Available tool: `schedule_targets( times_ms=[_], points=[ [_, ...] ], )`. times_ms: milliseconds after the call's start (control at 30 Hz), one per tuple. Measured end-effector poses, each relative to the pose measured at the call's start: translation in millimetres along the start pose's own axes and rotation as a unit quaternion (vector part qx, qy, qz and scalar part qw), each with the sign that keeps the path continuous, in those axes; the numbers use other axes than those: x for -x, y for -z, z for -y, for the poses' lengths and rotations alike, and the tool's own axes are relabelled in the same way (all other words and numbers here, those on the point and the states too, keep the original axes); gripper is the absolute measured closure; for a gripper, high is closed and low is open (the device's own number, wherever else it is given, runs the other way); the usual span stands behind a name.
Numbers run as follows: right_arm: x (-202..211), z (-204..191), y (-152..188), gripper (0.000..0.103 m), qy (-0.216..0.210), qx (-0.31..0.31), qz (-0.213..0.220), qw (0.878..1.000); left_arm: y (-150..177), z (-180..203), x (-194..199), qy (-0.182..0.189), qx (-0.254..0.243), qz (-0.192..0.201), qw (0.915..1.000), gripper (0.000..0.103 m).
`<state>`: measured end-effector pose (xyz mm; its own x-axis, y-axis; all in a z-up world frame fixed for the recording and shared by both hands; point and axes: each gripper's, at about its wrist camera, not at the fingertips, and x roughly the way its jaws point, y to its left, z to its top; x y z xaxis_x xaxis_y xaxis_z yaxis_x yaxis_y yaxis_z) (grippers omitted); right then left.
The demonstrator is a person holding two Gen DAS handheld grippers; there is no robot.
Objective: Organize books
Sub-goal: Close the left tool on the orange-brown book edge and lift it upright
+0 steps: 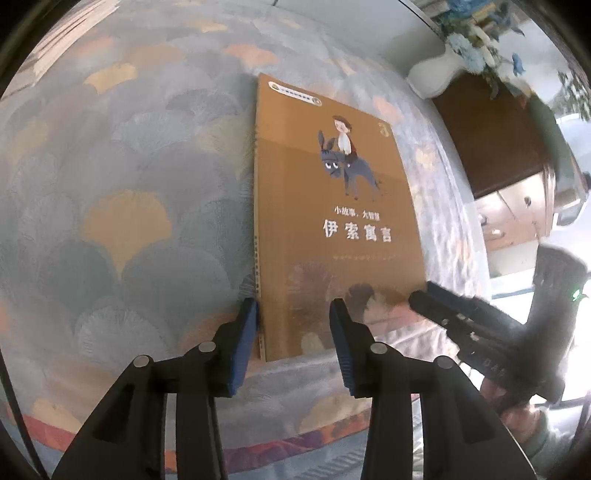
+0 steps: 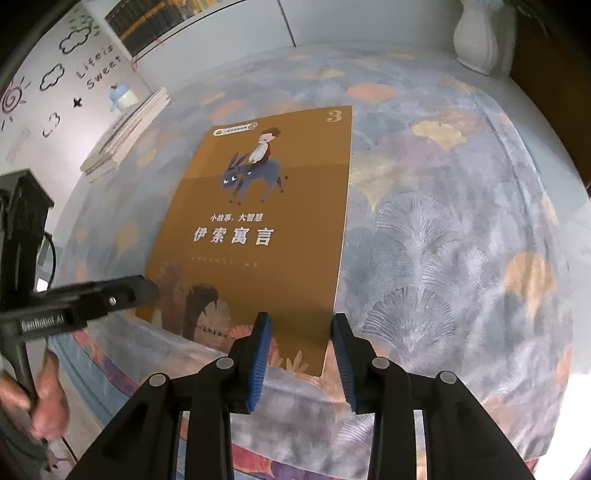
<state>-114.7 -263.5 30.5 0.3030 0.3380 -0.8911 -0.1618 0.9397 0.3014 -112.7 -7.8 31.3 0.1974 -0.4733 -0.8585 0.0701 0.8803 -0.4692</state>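
Tablecloth bare around book, overhanging near edge.

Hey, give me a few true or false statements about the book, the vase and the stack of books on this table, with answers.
1. The orange book lies flat on the patterned tablecloth. True.
2. Its cover shows a child riding a donkey. True.
3. The cover carries the number 7. False: it shows a 3.
4. The white vase stands on the orange book. False: it stands apart, at the table's far edge.
5. A stack of books sits at the table's far left. True.
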Motion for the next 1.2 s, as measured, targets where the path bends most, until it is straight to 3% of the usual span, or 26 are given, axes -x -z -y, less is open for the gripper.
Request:
schedule_targets(
  times_ms=[100,200,267,467,567,667,833,933,1000,1067,1200],
  points=[
    [2,9,5,0.069,-0.017,-0.02,0.007,1.0,0,-2,16,0.061,0.023,0.021,0.9977,0.067],
    [3,17,6,0.069,-0.038,-0.045,0.008,0.998,-1,-7,31,0.142,0.045,0.036,0.9882,0.067],
    [4,17,8,0.069,-0.043,-0.049,0.009,0.998,-4,-10,27,0.174,0.062,0.035,0.9823,0.067],
    [5,9,11,0.064,-0.03,-0.032,0.013,0.999,-3,-13,-12,0.146,0.093,0.008,0.9848,0.068],
    [3,6,10,0.062,-0.026,-0.022,0.014,0.999,-6,-9,-24,0.136,0.1,0.011,0.9856,0.085],
    [3,7,6,0.062,-0.039,-0.023,0.002,0.999,-12,-2,-22,0.162,0.096,0.011,0.982,0.089],
    [15,41,9,0.059,-0.095,-0.091,-0.013,0.991,-28,10,-17,0.241,0.112,0.004,0.964,0.089],
    [17,64,12,0.053,-0.158,-0.146,-0.016,0.976,-36,10,-15,0.27,0.127,0.003,0.9543,0.089],
    [11,78,14,0.052,-0.217,-0.193,-0.022,0.956,-40,9,-14,0.283,0.135,0.0,0.9496,0.089],
    [-3,89,14,0.052,-0.28,-0.242,-0.029,0.929,-42,6,-15,0.295,0.147,-0.006,0.9442,0.089],
    [-34,100,9,0.052,-0.349,-0.316,-0.016,0.882,-45,4,-20,0.307,0.166,-0.015,0.937,0.089]
  ],
)
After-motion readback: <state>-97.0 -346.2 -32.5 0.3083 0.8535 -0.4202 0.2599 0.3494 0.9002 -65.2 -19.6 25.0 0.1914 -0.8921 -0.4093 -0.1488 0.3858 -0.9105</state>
